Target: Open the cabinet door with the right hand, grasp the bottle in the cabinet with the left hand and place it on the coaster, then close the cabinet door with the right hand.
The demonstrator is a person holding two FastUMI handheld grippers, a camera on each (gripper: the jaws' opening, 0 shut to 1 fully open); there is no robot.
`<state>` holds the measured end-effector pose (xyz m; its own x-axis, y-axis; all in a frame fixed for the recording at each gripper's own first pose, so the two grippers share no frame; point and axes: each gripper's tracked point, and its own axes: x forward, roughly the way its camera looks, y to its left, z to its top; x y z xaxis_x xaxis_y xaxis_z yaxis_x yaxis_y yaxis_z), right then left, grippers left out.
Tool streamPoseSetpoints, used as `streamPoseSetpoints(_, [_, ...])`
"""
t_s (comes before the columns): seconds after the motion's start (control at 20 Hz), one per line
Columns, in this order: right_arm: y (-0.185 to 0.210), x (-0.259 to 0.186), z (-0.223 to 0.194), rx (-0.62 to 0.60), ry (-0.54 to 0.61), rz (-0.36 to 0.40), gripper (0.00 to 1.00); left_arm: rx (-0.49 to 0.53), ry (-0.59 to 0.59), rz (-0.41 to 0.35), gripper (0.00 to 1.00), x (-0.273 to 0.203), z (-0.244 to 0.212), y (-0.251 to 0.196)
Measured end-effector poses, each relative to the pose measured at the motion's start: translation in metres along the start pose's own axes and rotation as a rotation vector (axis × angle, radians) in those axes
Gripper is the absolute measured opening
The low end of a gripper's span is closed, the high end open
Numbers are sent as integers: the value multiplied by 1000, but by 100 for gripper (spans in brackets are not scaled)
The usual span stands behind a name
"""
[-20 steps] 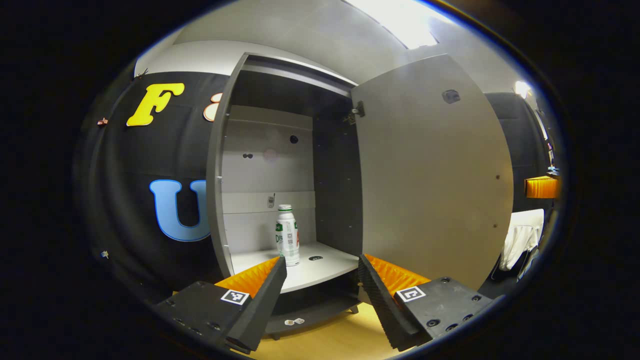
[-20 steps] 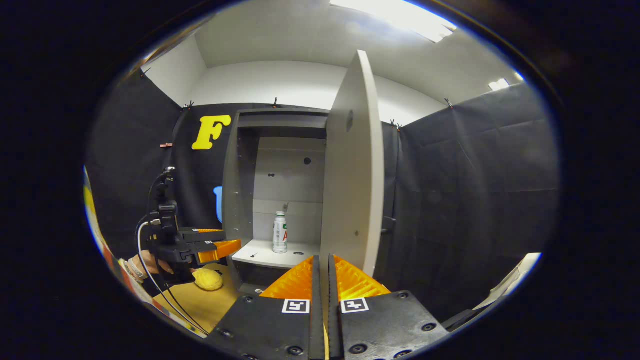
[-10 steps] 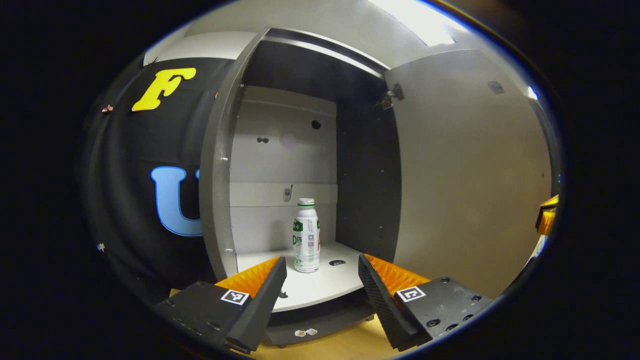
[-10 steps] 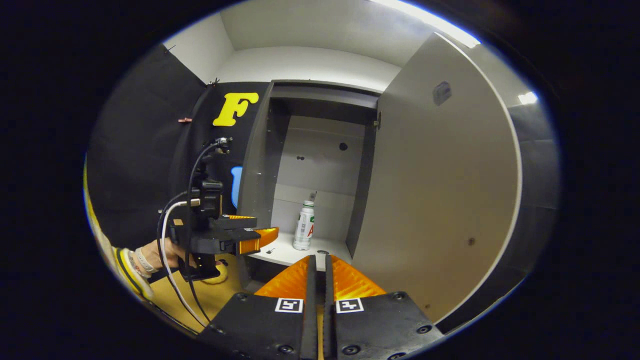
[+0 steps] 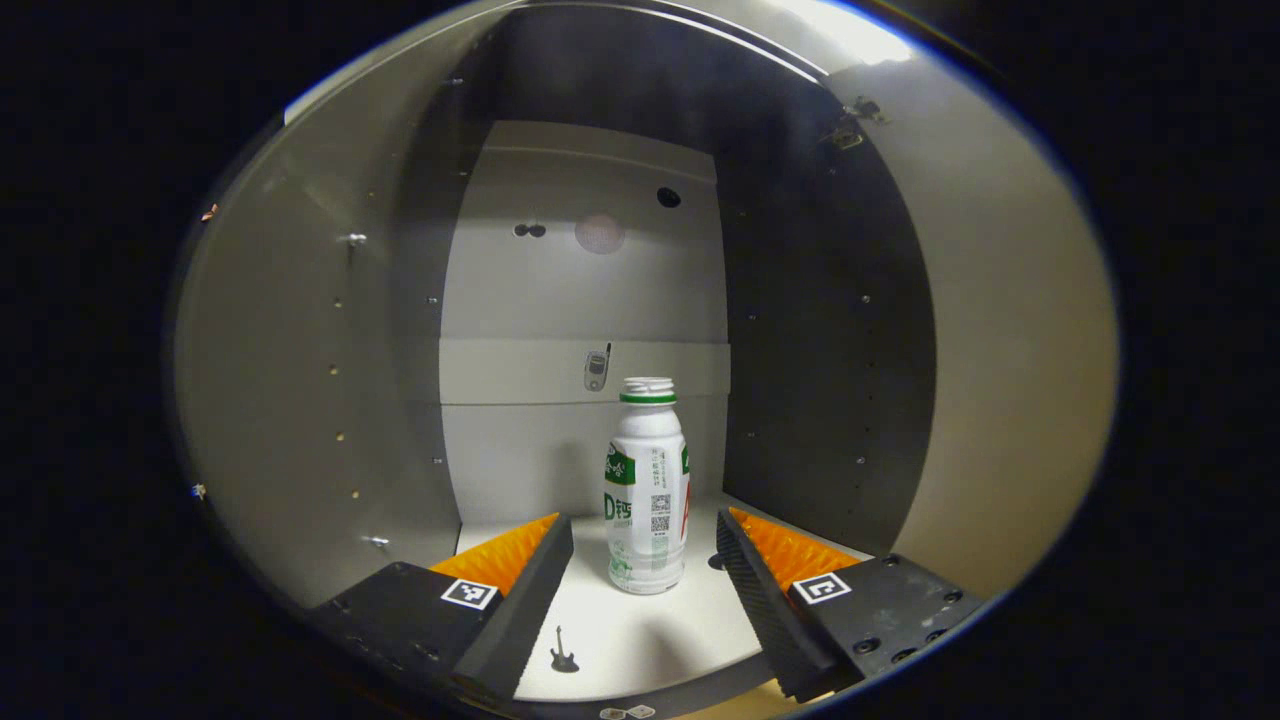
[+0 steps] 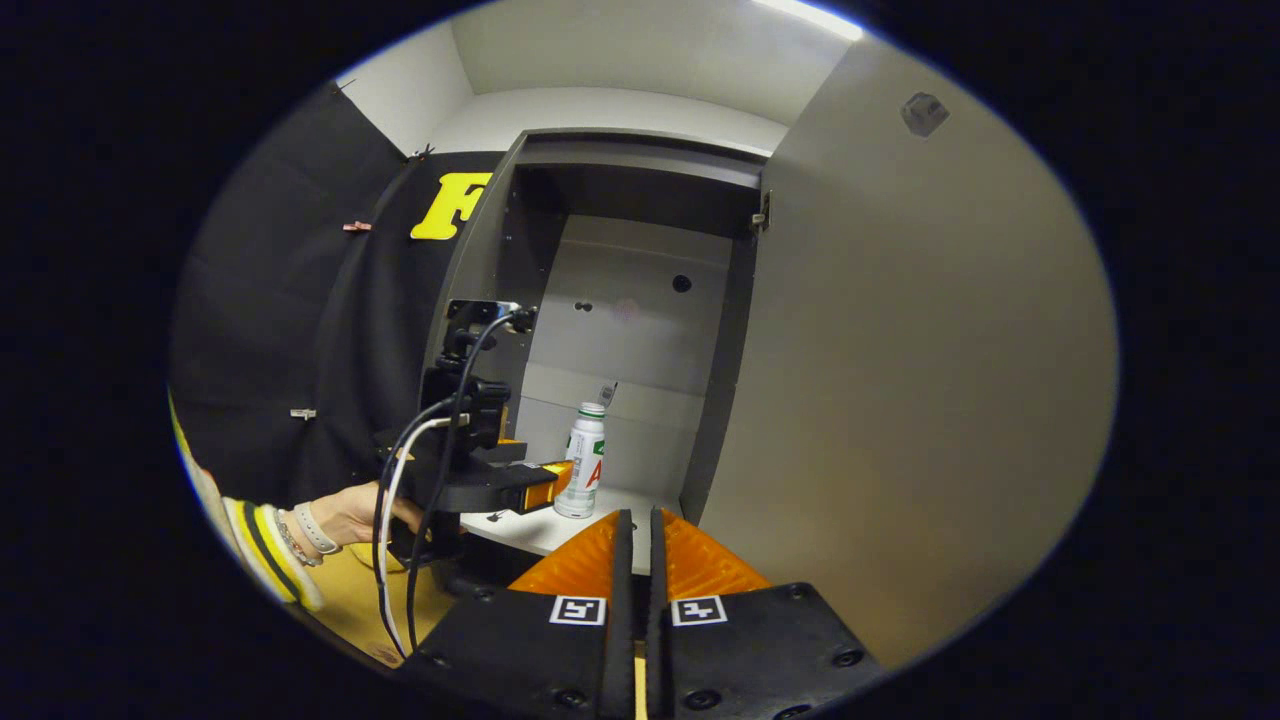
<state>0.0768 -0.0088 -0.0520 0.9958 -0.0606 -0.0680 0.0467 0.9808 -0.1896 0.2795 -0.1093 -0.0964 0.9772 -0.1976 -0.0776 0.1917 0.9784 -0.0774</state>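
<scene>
A white bottle point(image 5: 648, 490) with a green-ringed neck and no cap stands upright on the pale shelf point(image 5: 650, 640) inside the open cabinet. My left gripper point(image 5: 642, 530) is open, its fingertips reaching to either side of the bottle's lower half without touching it. In the right gripper view the bottle point(image 6: 581, 462) stands deep in the cabinet point(image 6: 640, 170), and the left gripper point(image 6: 548, 482), held by a hand point(image 6: 350, 512), reaches onto the shelf beside it. My right gripper point(image 6: 636, 520) is shut with nothing in it, in front of the open cabinet door point(image 6: 900, 380).
The cabinet door point(image 5: 1010, 350) stands swung wide on the right, and the cabinet's left wall point(image 5: 290, 400) is close on the other side. A small guitar-shaped mark point(image 5: 563, 650) lies on the shelf's front. Cables point(image 6: 395, 540) hang from the left gripper above the wooden table point(image 6: 350, 600).
My left gripper has moved forward into the cabinet, so the bottle now stands between its fingertips. The right gripper has drifted nearer the open door and stays shut.
</scene>
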Motion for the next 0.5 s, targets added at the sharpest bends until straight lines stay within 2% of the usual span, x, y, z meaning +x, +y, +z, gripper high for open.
streamPoseSetpoints(0.15, [11,15,-16,-8,32,50,9,4,12,8,92,28,-9,-1])
streamPoseSetpoints(0.2, [14,17,-17,-11,35,69,9,-1,18,11,95,35,-12,-1])
streamPoseSetpoints(0.25, [16,20,-19,-16,33,81,9,-2,26,14,92,42,-16,0])
streamPoseSetpoints(0.3, [16,23,-21,-20,30,90,9,-5,34,20,95,47,-18,1])
streamPoseSetpoints(0.45, [18,30,-32,-14,47,109,9,-19,65,19,92,60,-23,3])
streamPoseSetpoints(0.5, [21,31,-34,-14,50,118,9,-19,37,13,92,65,-16,3])
